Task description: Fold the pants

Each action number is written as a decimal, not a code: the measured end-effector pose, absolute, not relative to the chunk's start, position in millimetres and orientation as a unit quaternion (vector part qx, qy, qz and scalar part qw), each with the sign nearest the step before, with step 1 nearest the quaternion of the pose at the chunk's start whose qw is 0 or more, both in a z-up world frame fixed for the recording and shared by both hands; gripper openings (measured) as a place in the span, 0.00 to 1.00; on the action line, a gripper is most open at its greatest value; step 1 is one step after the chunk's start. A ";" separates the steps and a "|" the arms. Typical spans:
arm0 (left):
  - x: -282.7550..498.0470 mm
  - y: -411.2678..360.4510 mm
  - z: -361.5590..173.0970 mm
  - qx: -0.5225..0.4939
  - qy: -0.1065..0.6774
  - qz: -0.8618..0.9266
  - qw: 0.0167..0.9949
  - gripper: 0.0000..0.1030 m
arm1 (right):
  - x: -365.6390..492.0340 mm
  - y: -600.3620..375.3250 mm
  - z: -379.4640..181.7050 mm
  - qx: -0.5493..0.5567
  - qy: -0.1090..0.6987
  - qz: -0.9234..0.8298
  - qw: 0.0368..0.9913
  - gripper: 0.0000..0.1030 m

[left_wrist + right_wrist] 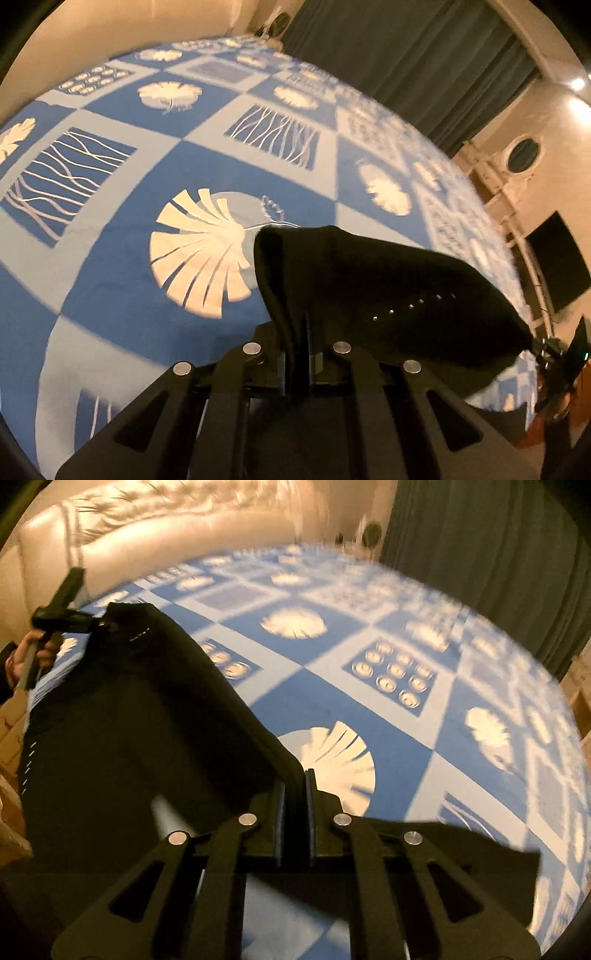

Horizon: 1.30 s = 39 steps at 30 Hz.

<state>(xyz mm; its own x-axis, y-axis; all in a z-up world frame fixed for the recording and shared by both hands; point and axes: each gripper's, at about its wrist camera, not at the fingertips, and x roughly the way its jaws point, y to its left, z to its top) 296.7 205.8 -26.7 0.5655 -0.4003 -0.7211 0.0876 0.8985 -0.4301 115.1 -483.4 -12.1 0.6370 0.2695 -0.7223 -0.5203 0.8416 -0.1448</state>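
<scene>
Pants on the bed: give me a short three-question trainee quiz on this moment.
1. True or false: the left claw is shut on the black pants.
2. What does the right claw pinch? A) bedspread B) pants C) nothing
3. What colours is the patterned bedspread?

Key: 1 true. 2 B: both claws grip the dark fabric, stretched between them. 3 blue and white.

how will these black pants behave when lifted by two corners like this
Likely floppy: the pants sag in a curve between the left tongs and right tongs. Probably light, since thin pinches hold them up. They seem unlikely to slip; both tongs are shut on folded edges over the bedspread.
</scene>
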 end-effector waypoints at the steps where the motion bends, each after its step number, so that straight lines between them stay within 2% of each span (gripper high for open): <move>1: 283.1 208.3 -20.6 -0.175 0.437 -0.148 0.870 0.07 | 94.3 -482.7 -11.7 -0.172 0.357 0.221 0.891 0.08; 6: 216.9 227.1 -20.9 -0.186 0.435 -0.165 0.865 0.07 | -7.5 -474.6 -43.7 -0.166 0.370 0.214 0.889 0.08; 10: 171.3 236.7 -55.4 -0.166 0.471 -0.152 0.853 0.18 | -46.6 -462.4 -90.5 -0.165 0.416 0.211 0.869 0.09; 13: 146.4 243.6 -79.5 -0.166 0.495 -0.125 0.843 0.18 | -58.2 -464.5 -100.8 -0.140 0.419 0.202 0.874 0.17; 15: 129.7 254.5 -82.0 -0.191 0.489 -0.114 0.844 0.18 | -56.6 -476.7 -90.9 -0.062 0.429 0.201 0.878 0.27; 17: 117.8 263.2 -78.6 -0.218 0.482 -0.103 0.842 0.18 | -58.9 -493.7 -79.5 0.039 0.419 0.201 0.885 0.53; 18: 112.2 266.7 -75.2 -0.237 0.475 -0.098 0.841 0.19 | -58.2 -500.3 -76.9 0.081 0.414 0.198 0.885 0.57; 19: 108.3 268.3 -72.2 -0.255 0.469 -0.099 0.840 0.25 | -57.5 -506.8 -76.6 0.123 0.414 0.197 0.880 0.60; 21: 107.4 263.3 -67.7 -0.275 0.464 -0.100 0.836 0.34 | -53.3 -519.0 -84.9 0.211 0.421 0.197 0.860 0.60; 22: 108.5 259.7 -66.9 -0.279 0.462 -0.099 0.836 0.36 | -52.1 -522.5 -90.9 0.242 0.426 0.194 0.850 0.60; 25: 115.9 248.9 -70.8 -0.293 0.465 -0.098 0.830 0.36 | -48.6 -533.3 -112.1 0.343 0.431 0.186 0.814 0.62; 28: 123.1 248.3 -78.0 -0.326 0.465 -0.089 0.818 0.36 | -48.1 -540.5 -123.1 0.423 0.419 0.179 0.783 0.68; 34: 131.6 249.2 -90.4 -0.362 0.472 -0.062 0.802 0.36 | -58.5 -541.4 -128.4 0.506 0.398 0.175 0.745 0.70; 39: 116.4 253.0 -88.8 -0.371 0.460 -0.050 0.805 0.36 | -65.6 -518.2 -150.1 0.554 0.424 0.193 0.690 0.70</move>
